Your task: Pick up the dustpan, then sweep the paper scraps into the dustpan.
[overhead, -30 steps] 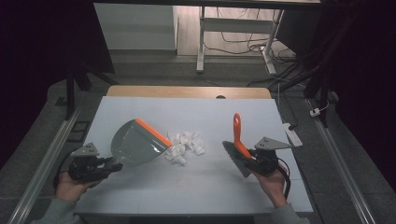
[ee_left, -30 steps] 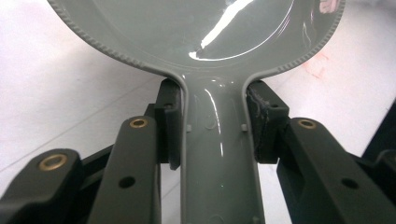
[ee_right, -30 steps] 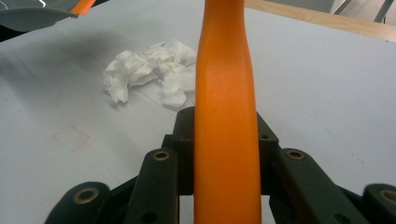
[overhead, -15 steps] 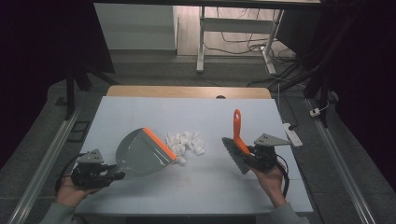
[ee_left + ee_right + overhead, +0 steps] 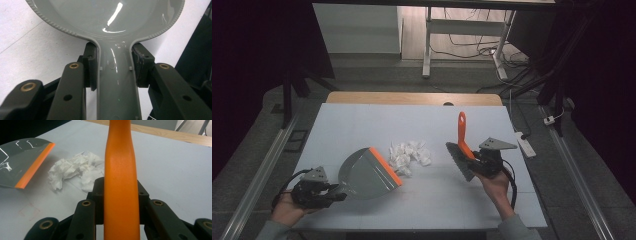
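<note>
A grey dustpan with an orange lip lies low on the white table, its lip facing a heap of crumpled white paper. My left gripper is shut on the dustpan's handle, a pad pressing each side. At the right, my right gripper is shut on the orange handle of a hand brush, whose dark bristles point down and left. The brush handle stands upright. The paper sits between lip and brush, apart from the brush.
A white power strip lies off the table's right edge. The table's far edge is a wooden strip. Metal rails run along both sides, and a stand with cables is behind the table.
The dustpan has come down from a tilted, raised pose to lie low on the table, and my left gripper has shifted toward the near left. The brush has stayed put.
</note>
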`<state>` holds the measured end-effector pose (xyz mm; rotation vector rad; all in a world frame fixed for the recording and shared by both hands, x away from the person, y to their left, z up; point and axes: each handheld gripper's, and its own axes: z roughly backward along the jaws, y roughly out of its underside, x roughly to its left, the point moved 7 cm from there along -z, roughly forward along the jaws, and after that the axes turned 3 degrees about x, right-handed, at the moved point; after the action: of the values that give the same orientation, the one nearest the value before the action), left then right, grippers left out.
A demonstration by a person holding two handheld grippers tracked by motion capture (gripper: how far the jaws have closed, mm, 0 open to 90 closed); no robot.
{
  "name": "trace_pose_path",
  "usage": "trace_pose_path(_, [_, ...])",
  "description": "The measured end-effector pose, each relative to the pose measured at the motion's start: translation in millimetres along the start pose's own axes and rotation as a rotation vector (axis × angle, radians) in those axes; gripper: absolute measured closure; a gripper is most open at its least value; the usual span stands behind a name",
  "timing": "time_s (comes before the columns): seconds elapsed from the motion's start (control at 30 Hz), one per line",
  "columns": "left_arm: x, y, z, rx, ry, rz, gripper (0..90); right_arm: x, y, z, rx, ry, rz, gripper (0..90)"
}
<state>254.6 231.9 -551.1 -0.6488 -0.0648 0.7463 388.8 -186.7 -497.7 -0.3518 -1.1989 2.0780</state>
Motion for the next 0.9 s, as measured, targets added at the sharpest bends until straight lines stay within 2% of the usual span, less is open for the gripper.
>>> trace_pose_path(0.3, [-0.1, 0.9, -2.5, 0.019, -0.001, -0.003, 61.4, -1.1, -4.4, -14.4, 0.006, 0.007, -0.006, 70.7])
trace_pose_path(0.63, [-0.6, 0.6, -5.4, 0.027, 0.003, 0.001, 61.3, 0.3, -18.3, -28.5, 0.003, 0.003, 0.0, 70.6])
trace_pose_path(0.9, [-1.2, -1.8, -6.4, 0.028, 0.0, 0.004, 61.3, 1.1, -32.4, -44.8, 0.022, 0.0, -0.006, 70.6])
